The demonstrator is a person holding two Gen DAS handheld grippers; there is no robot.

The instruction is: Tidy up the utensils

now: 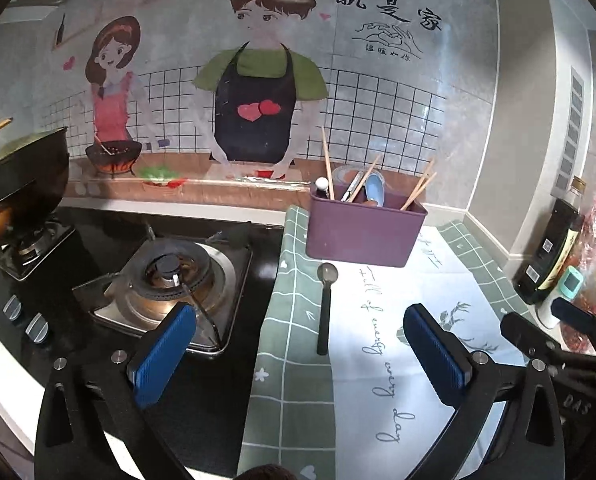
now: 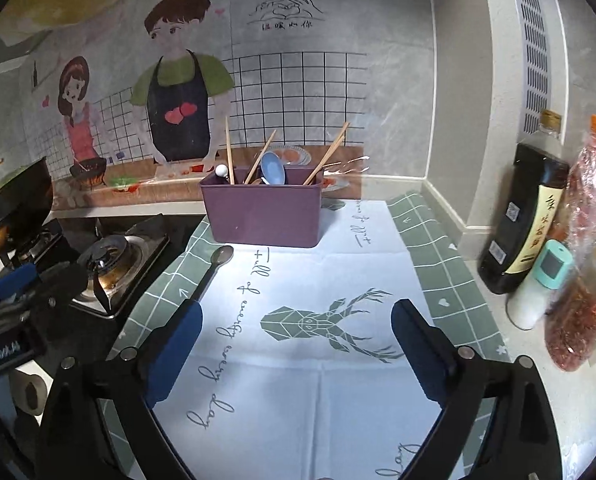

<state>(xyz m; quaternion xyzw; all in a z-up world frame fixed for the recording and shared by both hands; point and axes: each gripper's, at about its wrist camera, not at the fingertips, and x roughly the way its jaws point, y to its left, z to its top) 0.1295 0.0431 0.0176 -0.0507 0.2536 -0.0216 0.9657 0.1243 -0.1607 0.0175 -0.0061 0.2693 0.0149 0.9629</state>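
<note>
Lying loose on the tablecloth: one dark-handled spoon [image 1: 325, 312]; both grippers gaping wide, gripping nothing.

Resting along the cloth's stove-side edge, bowl pointing at the purple utensil bin [image 1: 363, 226], just short of its front wall. Standing at the far edge of the green-checked tablecloth [image 2: 298, 380], holding upright chopsticks [image 1: 327, 164], a blue spoon [image 1: 375, 189] and other utensils too crowded to tell apart. Hovering over the cloth's near edge: left gripper [image 1: 299, 354], spoon lying ahead between its blue pads; right gripper [image 2: 296, 354], above the deer print. Standing beyond the cloth's right edge: soy sauce bottle [image 2: 523, 216].
</note>
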